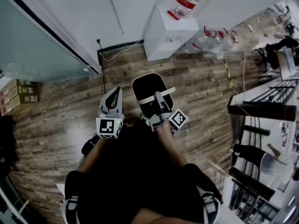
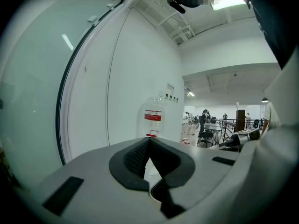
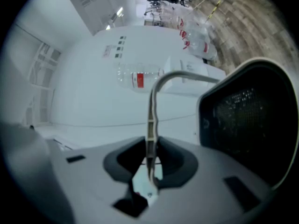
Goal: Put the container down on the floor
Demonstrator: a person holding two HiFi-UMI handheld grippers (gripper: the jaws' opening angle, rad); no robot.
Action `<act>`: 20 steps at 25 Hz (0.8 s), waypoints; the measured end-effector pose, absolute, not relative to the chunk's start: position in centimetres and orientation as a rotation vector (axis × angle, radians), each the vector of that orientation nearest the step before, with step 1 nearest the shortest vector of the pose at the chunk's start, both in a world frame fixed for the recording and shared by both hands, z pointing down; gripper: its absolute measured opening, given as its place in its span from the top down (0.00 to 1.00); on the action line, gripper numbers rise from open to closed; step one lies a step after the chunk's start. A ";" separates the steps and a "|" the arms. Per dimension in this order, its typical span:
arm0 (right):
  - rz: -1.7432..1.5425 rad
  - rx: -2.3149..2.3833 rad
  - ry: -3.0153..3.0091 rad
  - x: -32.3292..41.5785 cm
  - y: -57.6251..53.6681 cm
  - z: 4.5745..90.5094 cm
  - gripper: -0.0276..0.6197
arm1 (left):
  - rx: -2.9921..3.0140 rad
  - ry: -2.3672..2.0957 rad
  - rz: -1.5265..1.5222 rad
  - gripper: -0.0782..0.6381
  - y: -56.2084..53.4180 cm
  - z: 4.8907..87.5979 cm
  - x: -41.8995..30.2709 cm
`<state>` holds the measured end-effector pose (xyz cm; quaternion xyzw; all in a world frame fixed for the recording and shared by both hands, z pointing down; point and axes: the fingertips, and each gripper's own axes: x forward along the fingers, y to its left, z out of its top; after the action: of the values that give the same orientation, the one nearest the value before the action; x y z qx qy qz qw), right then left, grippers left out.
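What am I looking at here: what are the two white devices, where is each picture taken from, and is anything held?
A person holds one gripper in each hand. One picture comes from a camera on the person's head, looking down; the other two come from cameras on the grippers. The right gripper is closed on the thin handle of a white container with a dark inside, over the wooden floor. The left gripper is shut and empty.

The head camera looks steeply down onto the floor (image 1: 201,90), with the left gripper (image 1: 113,96) and right gripper (image 1: 160,99) close below. The left gripper view faces level toward a distant bottle (image 2: 153,118). The right gripper view, rolled sideways and tight on the handle (image 3: 152,111), shares that bottle.
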<state>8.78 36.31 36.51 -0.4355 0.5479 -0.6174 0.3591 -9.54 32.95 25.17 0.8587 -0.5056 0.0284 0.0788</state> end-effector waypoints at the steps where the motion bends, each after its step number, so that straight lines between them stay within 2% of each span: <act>1: -1.591 -1.122 1.411 8.9 36.3 36.6 0.81 | 2.571 -1.514 0.088 0.85 33.0 25.2 -9.4; 20: -1.633 -1.080 1.480 12.3 35.1 38.0 0.81 | 2.493 -1.629 0.135 0.85 32.4 27.0 -4.6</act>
<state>12.29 35.14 38.04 -0.4144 0.5676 -0.6265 0.3369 -4.63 32.41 27.05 0.8336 -0.5447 0.0451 0.0800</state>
